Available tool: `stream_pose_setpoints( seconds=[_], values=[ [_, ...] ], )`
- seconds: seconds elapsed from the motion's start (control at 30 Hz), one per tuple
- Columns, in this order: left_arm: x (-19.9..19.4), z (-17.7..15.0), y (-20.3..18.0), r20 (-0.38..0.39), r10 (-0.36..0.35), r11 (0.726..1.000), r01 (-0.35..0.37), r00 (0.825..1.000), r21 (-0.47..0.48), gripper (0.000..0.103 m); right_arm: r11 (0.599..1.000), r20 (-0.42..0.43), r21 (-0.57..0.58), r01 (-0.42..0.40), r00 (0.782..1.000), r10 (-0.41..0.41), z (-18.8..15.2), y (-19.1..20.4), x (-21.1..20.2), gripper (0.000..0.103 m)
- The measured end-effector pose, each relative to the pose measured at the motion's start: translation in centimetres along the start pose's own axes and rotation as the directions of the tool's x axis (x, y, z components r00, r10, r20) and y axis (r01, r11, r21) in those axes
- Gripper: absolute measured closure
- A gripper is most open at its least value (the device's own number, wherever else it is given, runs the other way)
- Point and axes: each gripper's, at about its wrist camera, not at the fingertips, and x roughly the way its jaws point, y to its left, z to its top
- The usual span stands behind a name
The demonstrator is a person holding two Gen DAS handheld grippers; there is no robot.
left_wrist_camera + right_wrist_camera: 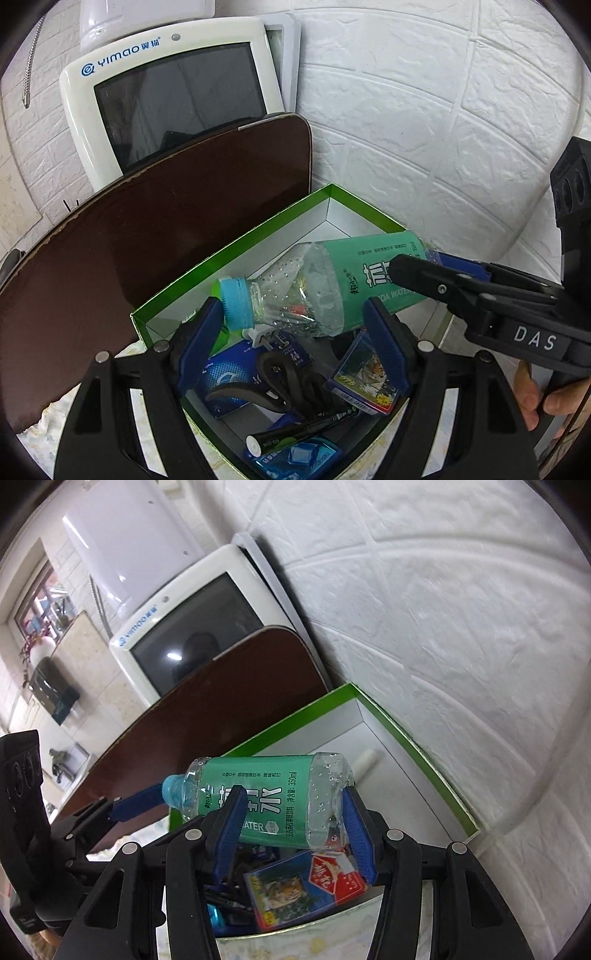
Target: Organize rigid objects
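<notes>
A clear soda water bottle [332, 288] with a green label and blue cap lies sideways above the green-rimmed white box [229, 251]. My right gripper [291, 823] is shut on the bottle [266, 794] around its labelled body; in the left wrist view it comes in from the right [424, 273]. My left gripper [291, 332] is open, one blue pad by the cap, the other under the bottle's body, not clamping. In the box lie a tiger card pack [365, 380], a blue packet [229, 380], a black cable [291, 384] and a black marker [295, 432].
A brown board [147, 236] leans behind the box, with a white YIMAO appliance [166, 92] behind it. A white embossed wall [424, 129] stands close to the right. The far half of the box [369, 746] holds a small white stick [365, 760].
</notes>
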Motion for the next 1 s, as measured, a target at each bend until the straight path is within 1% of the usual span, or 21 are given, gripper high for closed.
stream_pose_setpoints(
  seconds=[0.13,0.2,0.27,0.3,0.33,0.43,0.63,0.7,0.73,0.8,0.9,1.0],
  values=[
    [0.7,0.4,0.2,-0.006,0.004,1.000,-0.004,1.000,-0.009,0.026,1.000,0.001,0.004,0.012,1.000,-0.012,-0.1,-0.3,0.6,0.049],
    [1.1,0.5,0.0,-0.007,0.017,1.000,-0.017,1.000,0.003,0.026,1.000,0.008,-0.001,0.023,1.000,-0.023,0.0,-0.2,0.6,0.049],
    [1.8,0.4,-0.4,-0.016,0.079,0.996,-0.078,0.997,0.043,0.026,0.998,0.020,-0.020,0.052,0.998,-0.052,0.0,0.1,0.9,0.049],
    [2.0,0.2,-0.6,-0.019,0.119,0.991,-0.118,0.993,0.059,0.026,0.994,0.022,-0.030,0.101,0.995,-0.100,-0.1,0.2,1.1,0.049],
    [2.0,0.0,-0.6,-0.020,0.144,0.988,-0.142,0.989,0.067,0.026,0.989,0.019,-0.032,0.141,0.990,-0.141,-0.3,0.1,1.3,0.049],
    [1.6,-0.7,-0.4,-0.023,0.151,0.987,-0.149,0.988,0.054,0.025,0.992,0.010,-0.008,0.127,0.992,-0.127,-1.0,-0.3,1.1,0.048],
    [-0.5,-1.9,-0.7,0.002,0.173,0.984,-0.173,0.985,0.037,0.023,0.994,0.004,0.003,0.110,0.994,-0.110,-2.3,-0.2,-0.3,0.048],
    [-1.3,-2.3,-1.0,0.023,0.190,0.981,-0.191,0.981,0.037,0.020,0.993,0.010,0.002,0.116,0.993,-0.116,-2.8,0.0,-1.2,0.042],
    [-1.8,-2.6,-1.2,0.035,0.196,0.980,-0.197,0.980,0.035,0.019,0.993,0.013,-0.002,0.117,0.993,-0.117,-3.2,0.2,-1.7,0.041],
    [-2.8,-3.4,-1.7,0.048,0.211,0.976,-0.213,0.976,0.041,0.017,0.992,0.022,-0.017,0.124,0.992,-0.124,-3.7,0.6,-2.6,0.041],
    [-4.4,-4.9,-2.3,0.067,0.244,0.969,-0.246,0.967,0.028,0.016,0.987,0.048,-0.052,0.151,0.988,-0.149,-5.0,1.4,-4.3,0.040],
    [-6.2,-6.6,-2.6,0.076,0.245,0.969,-0.246,0.966,-0.001,0.016,0.981,0.067,-0.096,0.171,0.984,-0.165,-6.4,2.3,-6.2,0.039]
  ],
)
